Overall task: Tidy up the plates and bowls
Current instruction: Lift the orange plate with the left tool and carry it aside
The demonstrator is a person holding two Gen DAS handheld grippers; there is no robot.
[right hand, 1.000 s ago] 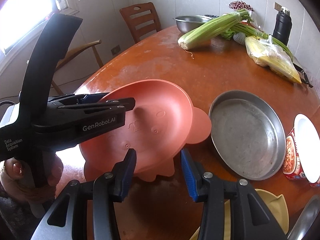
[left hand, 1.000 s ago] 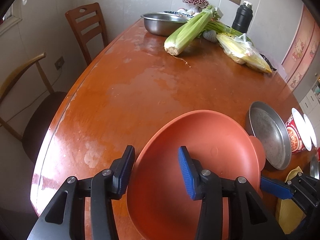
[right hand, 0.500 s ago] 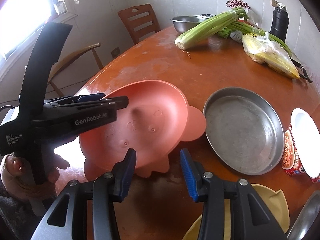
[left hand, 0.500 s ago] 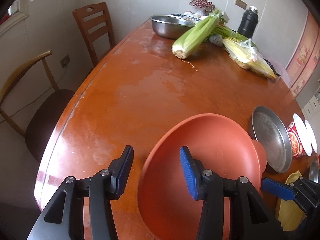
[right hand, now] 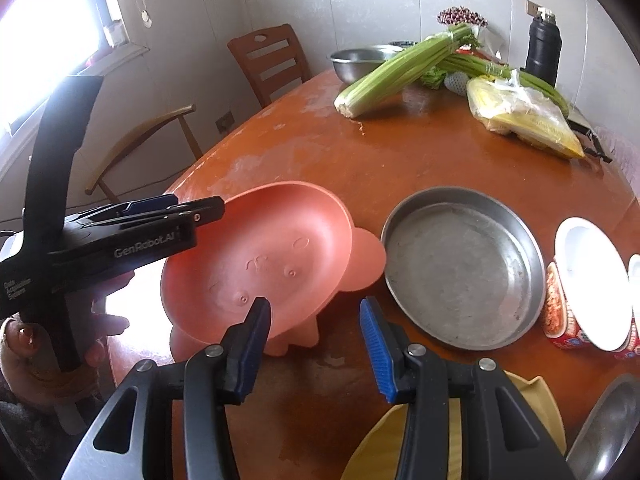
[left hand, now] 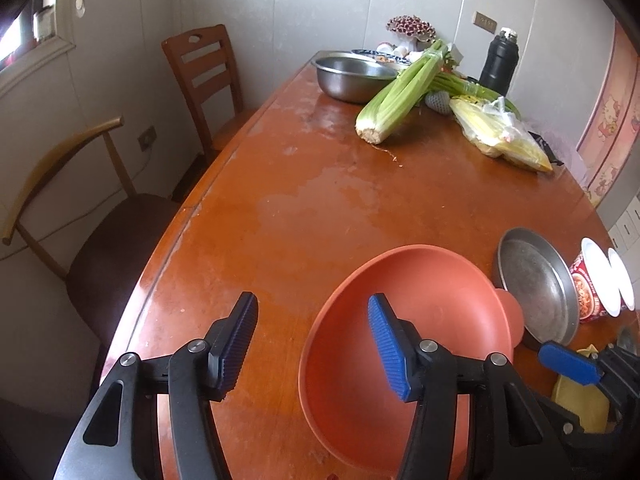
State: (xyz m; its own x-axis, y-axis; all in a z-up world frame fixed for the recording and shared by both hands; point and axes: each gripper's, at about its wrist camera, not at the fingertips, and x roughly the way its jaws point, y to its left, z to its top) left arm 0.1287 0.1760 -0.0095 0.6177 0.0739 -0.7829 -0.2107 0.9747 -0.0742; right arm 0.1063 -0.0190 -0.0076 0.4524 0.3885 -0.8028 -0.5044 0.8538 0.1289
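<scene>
While the pink plate (right hand: 264, 260) lies flat on the table (right hand: 420, 152) beside the pan (right hand: 460, 264) | left gripper (left hand: 312, 344), marked "GenRobot.AI", jaws just widened, gaping, rim between them untouched | right gripper (right hand: 316, 344) parted, empty

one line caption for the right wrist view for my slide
Right gripper hovers open over the wooden table, before a pink animal-shaped plate and a steel pan, as the left gripper opens beside the plate.
</scene>
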